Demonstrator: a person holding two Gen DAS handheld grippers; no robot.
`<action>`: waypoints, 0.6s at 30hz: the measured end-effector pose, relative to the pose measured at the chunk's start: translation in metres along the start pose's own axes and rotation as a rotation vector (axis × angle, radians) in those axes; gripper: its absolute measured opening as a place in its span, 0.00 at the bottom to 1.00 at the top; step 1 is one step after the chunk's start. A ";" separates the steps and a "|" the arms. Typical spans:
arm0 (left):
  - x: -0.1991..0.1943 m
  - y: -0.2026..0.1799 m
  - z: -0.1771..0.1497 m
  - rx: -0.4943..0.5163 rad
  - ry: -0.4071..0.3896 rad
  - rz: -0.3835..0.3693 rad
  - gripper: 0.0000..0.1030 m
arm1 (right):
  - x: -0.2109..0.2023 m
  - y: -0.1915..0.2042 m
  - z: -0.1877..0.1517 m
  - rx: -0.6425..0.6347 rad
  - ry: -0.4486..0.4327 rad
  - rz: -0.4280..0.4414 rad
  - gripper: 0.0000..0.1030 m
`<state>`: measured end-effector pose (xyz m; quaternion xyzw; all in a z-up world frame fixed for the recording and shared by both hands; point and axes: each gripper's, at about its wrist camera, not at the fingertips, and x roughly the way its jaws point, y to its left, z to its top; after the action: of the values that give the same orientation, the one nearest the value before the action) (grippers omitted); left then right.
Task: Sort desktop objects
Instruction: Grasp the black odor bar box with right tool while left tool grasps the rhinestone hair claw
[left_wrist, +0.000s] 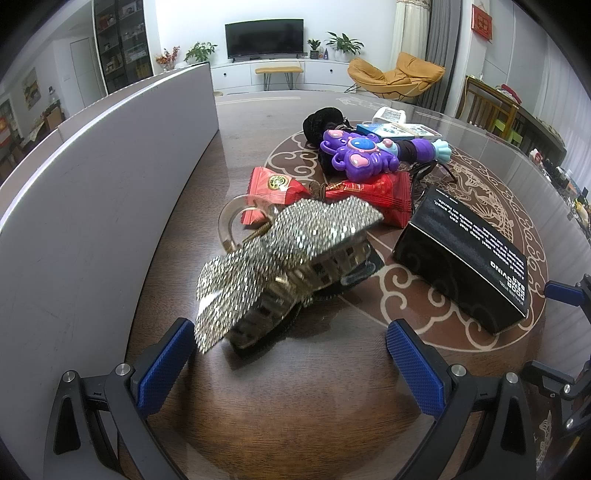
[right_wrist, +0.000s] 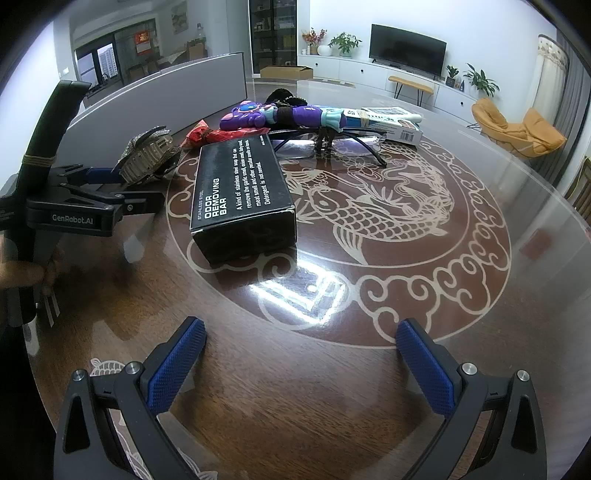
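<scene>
Now the rhinestone hair clip lies on the bench beside the grey panel, between the spread fingers of the left gripper, untouched. Just beyond it sit red snack packets and the black box. Toward the near edge, the right gripper hovers level, fingers wide apart over bare wood.

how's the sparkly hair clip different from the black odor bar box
The hair clip is silver, rhinestone-covered and irregular, with comb teeth; the black box is plain, matte and rectangular with white print. The clip sits tilted between the open left gripper's fingers, whereas the box lies flat, with no gripper around it. The box looks bulkier. Both rest on the patterned table.
</scene>
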<state>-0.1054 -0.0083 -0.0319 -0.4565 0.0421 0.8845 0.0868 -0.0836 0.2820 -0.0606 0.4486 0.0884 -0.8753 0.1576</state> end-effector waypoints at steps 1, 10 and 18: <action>-0.004 -0.001 -0.006 0.001 0.001 0.000 1.00 | 0.000 -0.001 0.000 0.000 0.001 0.008 1.00; -0.034 -0.001 -0.046 0.038 0.016 -0.024 1.00 | 0.033 0.021 0.081 -0.034 0.036 0.129 1.00; -0.048 -0.009 -0.036 0.088 0.024 0.004 1.00 | 0.050 0.033 0.089 -0.090 0.045 0.089 0.58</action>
<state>-0.0480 -0.0109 -0.0133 -0.4629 0.0829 0.8763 0.1044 -0.1669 0.2145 -0.0501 0.4639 0.1113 -0.8523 0.2145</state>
